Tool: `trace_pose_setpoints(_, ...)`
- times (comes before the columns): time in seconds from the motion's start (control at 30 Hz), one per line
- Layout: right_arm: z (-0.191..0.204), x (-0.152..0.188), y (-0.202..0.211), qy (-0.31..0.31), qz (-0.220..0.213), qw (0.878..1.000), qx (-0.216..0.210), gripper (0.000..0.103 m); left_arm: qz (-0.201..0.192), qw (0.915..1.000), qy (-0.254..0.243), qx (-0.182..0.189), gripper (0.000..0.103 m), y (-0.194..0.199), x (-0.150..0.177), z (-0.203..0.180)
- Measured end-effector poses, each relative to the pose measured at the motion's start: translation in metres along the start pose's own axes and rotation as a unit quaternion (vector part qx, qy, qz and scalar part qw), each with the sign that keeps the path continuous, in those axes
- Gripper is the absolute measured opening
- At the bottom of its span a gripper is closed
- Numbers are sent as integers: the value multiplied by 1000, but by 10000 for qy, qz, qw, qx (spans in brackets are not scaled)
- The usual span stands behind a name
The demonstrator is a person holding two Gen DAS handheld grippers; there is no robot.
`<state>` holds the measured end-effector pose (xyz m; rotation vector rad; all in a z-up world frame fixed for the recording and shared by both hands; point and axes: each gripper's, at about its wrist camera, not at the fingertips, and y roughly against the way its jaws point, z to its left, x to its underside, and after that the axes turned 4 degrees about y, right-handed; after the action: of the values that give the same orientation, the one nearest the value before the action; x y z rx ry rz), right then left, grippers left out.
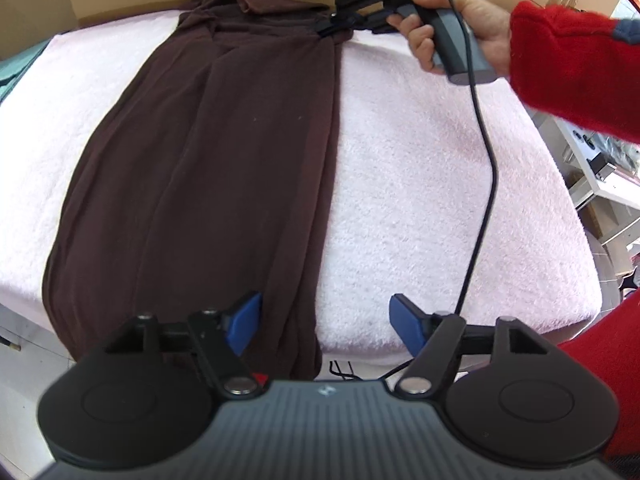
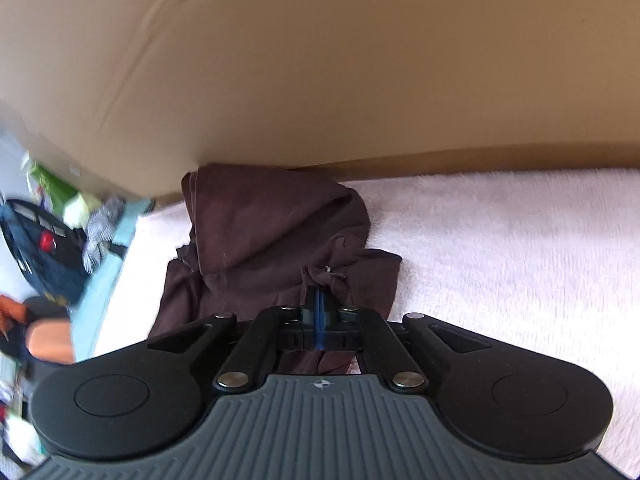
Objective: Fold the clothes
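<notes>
A dark brown garment (image 1: 208, 168) lies lengthwise on a pale pink towel (image 1: 432, 184), folded into a long strip with its collar at the far end. My left gripper (image 1: 326, 322) hovers open over the near hem, blue pads wide apart, cloth under the left pad only. At the far end, a hand in a red sleeve (image 1: 560, 52) holds my right gripper (image 1: 334, 24), which pinches the garment's far right edge. In the right wrist view my right gripper (image 2: 320, 300) is shut on a bunched bit of the brown garment (image 2: 272, 232) near the collar.
A brown cardboard wall (image 2: 320, 72) rises right behind the towel's far edge. A black cable (image 1: 486, 152) hangs from the right gripper across the towel. Bags and clutter (image 2: 48, 248) lie past the left side; shelves (image 1: 600, 184) stand at the right.
</notes>
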<state>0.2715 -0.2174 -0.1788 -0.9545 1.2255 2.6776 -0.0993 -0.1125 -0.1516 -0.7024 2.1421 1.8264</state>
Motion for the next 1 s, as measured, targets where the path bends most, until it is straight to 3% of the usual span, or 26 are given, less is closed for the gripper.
trace_pose_setpoints(0.07, 21, 5, 13, 306, -19, 9994, -155, 13, -33, 10000, -5, -3, 74, 0, 2, -1)
trace_pose_setpoints(0.17, 52, 24, 21, 539, 323, 9946, -824, 18, -41, 10000, 33, 59, 79, -3, 0, -5)
trace_pose_setpoints(0.3, 91, 59, 9, 1080, 1064, 9765, -1531, 18, -68, 10000, -5, 69, 79, -4, 3, -9)
trace_pose_setpoints(0.37, 97, 67, 0, 1299, 1110, 9772, -1257, 17, -68, 9999, 106, 31, 77, 2, 8, -5)
trace_pose_setpoints(0.43, 93, 68, -6, 1293, 999, 9817, -979, 1, -68, 9997, 220, -9, 74, 7, 14, -2)
trace_pose_setpoints(0.5, 89, 67, 2, 1003, 1030, 9842, -1030, 7, -67, 9994, 335, -48, 73, 12, 20, 2)
trace_pose_setpoints(0.53, 90, 68, 7, 934, 1052, 9837, -1117, 14, -40, 9991, 421, -102, 73, 15, 26, 4)
trace_pose_setpoints(0.67, 116, 95, 24, 1395, 1522, 9645, -1649, 18, 6, 9963, 792, -325, 73, 26, 50, 16)
trace_pose_setpoints(0.77, 124, 117, 26, 1805, 1687, 9571, -1516, 20, -47, 9949, 910, -426, 73, 24, 54, 23)
trace_pose_setpoints(0.83, 126, 128, 27, 1966, 1749, 9545, -1405, 12, -95, 9950, 884, -448, 73, 17, 51, 25)
trace_pose_setpoints(0.9, 127, 125, 26, 1734, 1777, 9590, -1365, 18, -43, 9955, 842, -438, 73, 4, 46, 24)
trace_pose_setpoints(0.93, 129, 126, 29, 1703, 1833, 9569, -1477, 25, -10, 9959, 819, -374, 73, -2, 45, 22)
trace_pose_setpoints(1.0, 138, 130, 33, 1867, 1947, 9483, -1670, 25, -5, 9972, 683, -294, 73, -9, 44, 12)
